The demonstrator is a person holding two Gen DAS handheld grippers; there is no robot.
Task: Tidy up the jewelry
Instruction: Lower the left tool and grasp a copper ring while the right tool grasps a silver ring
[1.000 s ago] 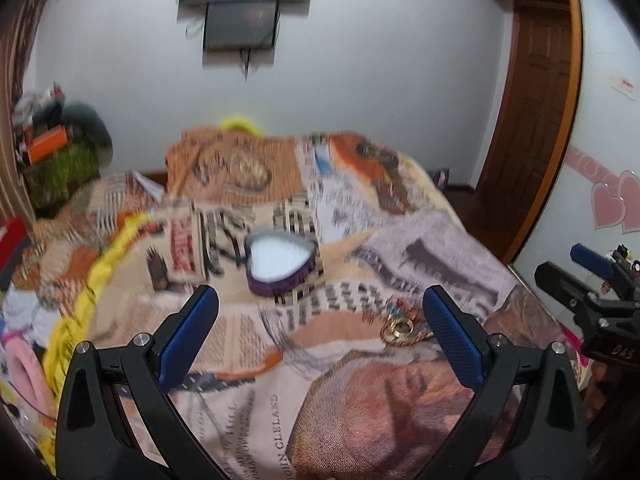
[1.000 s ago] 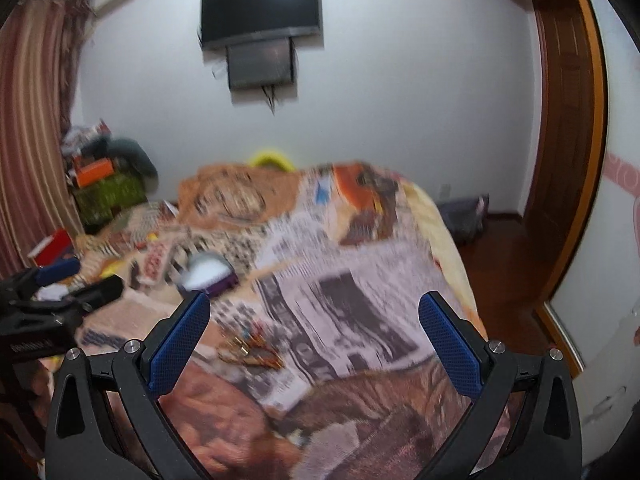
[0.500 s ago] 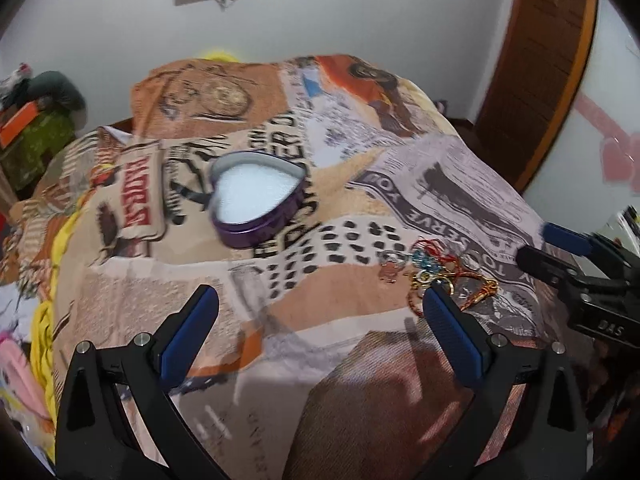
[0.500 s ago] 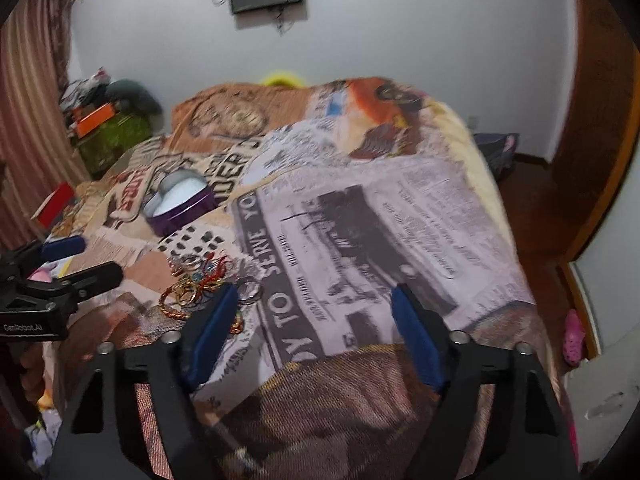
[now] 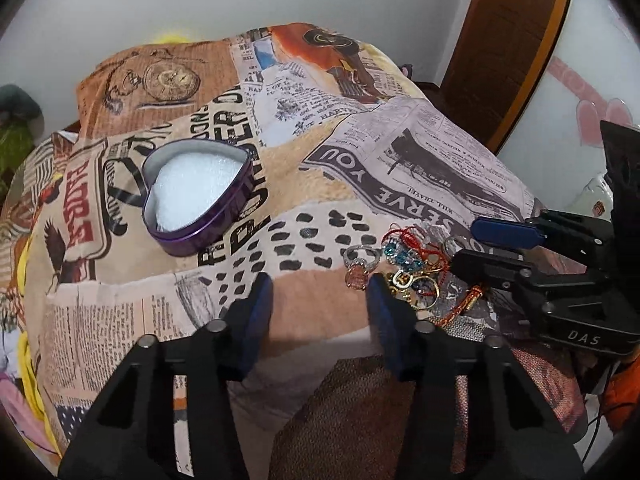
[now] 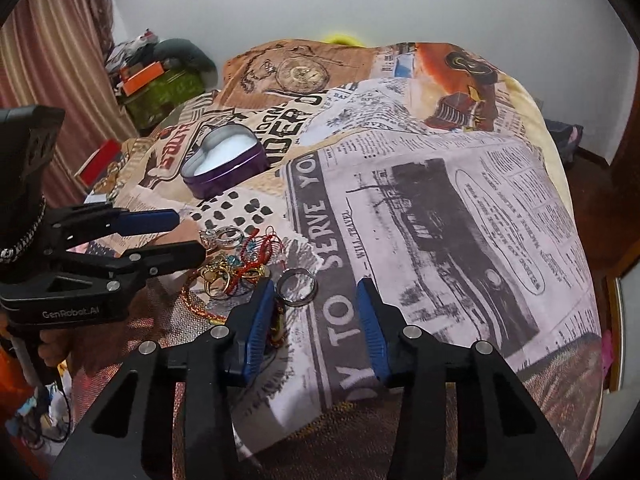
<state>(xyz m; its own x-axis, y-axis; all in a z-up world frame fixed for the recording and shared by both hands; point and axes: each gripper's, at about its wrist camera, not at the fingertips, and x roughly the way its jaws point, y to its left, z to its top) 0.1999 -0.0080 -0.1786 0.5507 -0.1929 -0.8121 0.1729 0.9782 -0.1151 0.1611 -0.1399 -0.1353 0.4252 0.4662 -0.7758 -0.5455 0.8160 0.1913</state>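
Note:
A purple heart-shaped tin (image 5: 198, 198) with a white lining lies open on the bedspread; it also shows in the right wrist view (image 6: 226, 162). A pile of jewelry (image 5: 408, 258) with rings, gold pieces and red cord lies to its right, also in the right wrist view (image 6: 236, 258). My left gripper (image 5: 320, 292) is open and empty, low over the bedspread just left of the pile. My right gripper (image 6: 316, 300) is open and empty, its jaws either side of a silver ring (image 6: 297, 283) at the pile's right edge.
The patterned bedspread (image 6: 440, 200) covers the whole bed. Clutter and a green box (image 6: 164, 92) sit at the far left by a curtain. A wooden door (image 5: 508, 40) stands at the right. A wall-mounted screen is at the top.
Both grippers have come down and forward towards the jewelry pile and their jaws have narrowed. The view has tipped from the wall down to the bedspread.

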